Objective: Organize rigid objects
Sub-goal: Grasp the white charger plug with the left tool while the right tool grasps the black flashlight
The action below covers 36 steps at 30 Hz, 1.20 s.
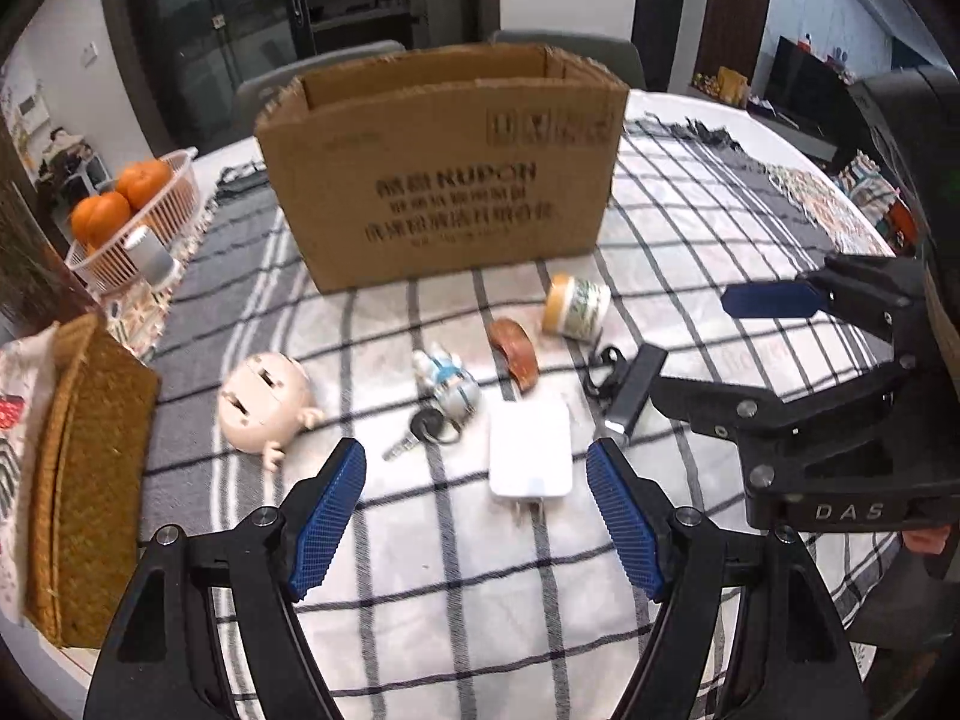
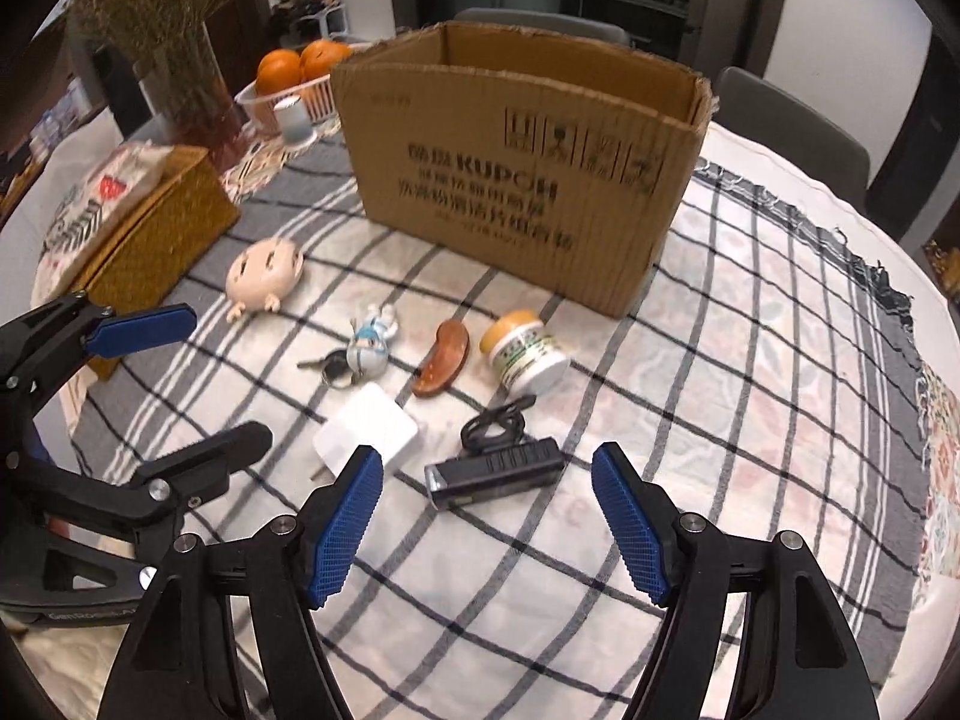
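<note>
Nearest the lens in each wrist view are the blue ribbed pads of that hand's own tongs. The left tongs stand released, nothing between them, and hang above the white plug adapter. The right tongs are also released and empty, poised over the black rectangular device and its looped black cord.

No item has been taken up yet, so this looks like the approach before a first pick. The small things lie loose on the checked cloth of the surface, in front of the open cardboard box, which I take to be where they go: a doll head, a small blue-and-white figure on a keyring with a key, a brown curved wooden piece, and a jar lying on its side.

Next, each pair of tongs needs to come down squarely over its target and close. The adapter is flat and smooth, so its narrower edges seem the better hold.

The right view shows a vase of dried stems that the left view lacks. The left view shows a dark screen in the room beyond. Neither shows the box floor.
</note>
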### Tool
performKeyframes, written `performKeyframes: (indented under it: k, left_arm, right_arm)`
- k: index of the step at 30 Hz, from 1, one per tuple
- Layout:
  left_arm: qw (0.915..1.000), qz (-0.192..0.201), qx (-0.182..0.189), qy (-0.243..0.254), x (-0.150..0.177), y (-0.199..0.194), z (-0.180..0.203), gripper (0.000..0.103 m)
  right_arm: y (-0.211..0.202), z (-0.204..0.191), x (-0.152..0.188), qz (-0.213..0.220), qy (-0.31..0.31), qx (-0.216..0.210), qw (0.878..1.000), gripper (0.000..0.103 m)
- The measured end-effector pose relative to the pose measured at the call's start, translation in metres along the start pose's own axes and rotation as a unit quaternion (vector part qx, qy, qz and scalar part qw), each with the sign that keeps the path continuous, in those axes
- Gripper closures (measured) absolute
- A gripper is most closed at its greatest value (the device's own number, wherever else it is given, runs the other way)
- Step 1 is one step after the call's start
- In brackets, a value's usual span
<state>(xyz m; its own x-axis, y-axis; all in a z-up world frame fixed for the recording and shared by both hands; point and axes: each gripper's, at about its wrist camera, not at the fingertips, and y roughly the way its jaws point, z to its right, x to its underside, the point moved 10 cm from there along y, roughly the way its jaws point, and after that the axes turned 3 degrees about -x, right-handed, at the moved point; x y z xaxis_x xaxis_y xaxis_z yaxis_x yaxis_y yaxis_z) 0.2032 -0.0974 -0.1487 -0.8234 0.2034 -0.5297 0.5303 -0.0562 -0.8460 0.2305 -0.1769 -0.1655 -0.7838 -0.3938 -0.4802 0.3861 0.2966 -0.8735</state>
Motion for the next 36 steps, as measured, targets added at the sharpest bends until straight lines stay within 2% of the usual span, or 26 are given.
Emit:
performKeyframes:
  k: [13, 21, 28, 36]
  left_arm:
    - [0.9981, -0.050, 0.036, 0.012, 0.022, 0.036, 0.019, 0.027]
    - [0.9956, -0.074, 0.058, 0.004, 0.028, 0.056, 0.025, 0.028]
    - [0.9954, -0.075, 0.060, 0.002, 0.026, 0.065, 0.024, 0.029]
    - [0.9952, -0.069, 0.069, -0.005, 0.019, 0.074, 0.026, 0.035]
  right_arm:
    - [0.040, 0.000, 0.023, -0.063, -0.034, -0.037, 0.997, 0.030]
    - [0.057, 0.003, 0.024, -0.079, -0.055, -0.039, 0.995, 0.026]
    - [0.073, 0.006, 0.025, -0.096, -0.056, -0.044, 0.993, 0.026]
    - [0.080, 0.013, 0.022, -0.089, -0.034, -0.047, 0.994, 0.026]
